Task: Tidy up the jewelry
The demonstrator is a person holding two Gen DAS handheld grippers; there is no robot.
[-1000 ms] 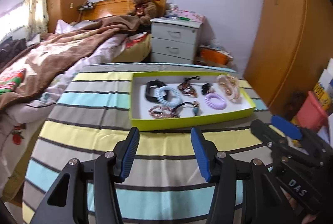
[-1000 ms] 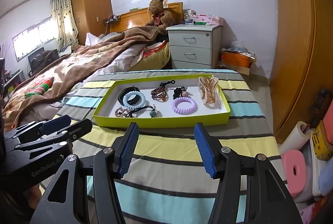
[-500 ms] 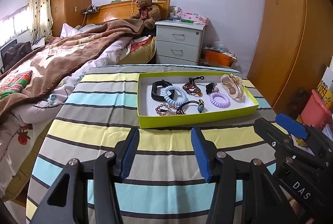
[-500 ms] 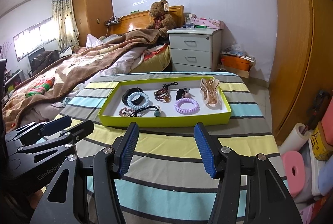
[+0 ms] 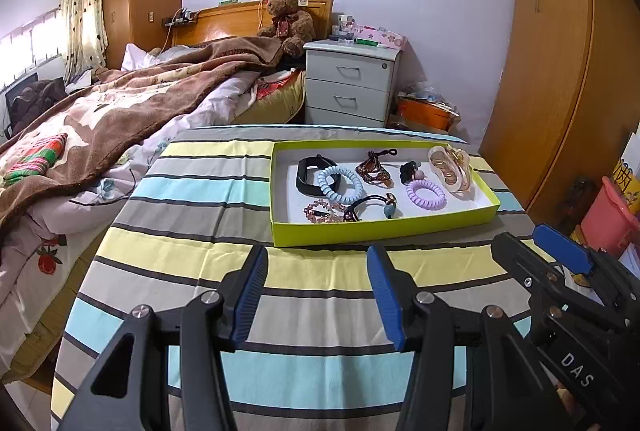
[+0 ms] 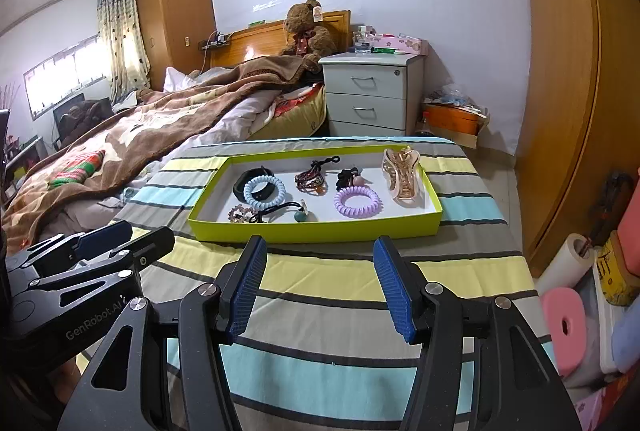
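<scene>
Both grippers, left (image 5: 316, 291) and right (image 6: 320, 285), are hovering over the striped bench (image 5: 180, 231) just short of the green tray (image 5: 380, 229), jaws spread and holding nothing. The jewelry is lying inside the tray: a blue coil (image 5: 340, 184), a purple coil (image 5: 425, 193), a gold clip (image 5: 450, 171).

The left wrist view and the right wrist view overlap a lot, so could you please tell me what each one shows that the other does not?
Only the left wrist view shows the red plastic bucket at the right edge. Only the right wrist view shows the white paper roll and pink foam ring. Both share the lime-green cardboard tray of hair ties on the striped cloth, and the open, empty left hand-held gripper and right hand-held gripper.
</scene>
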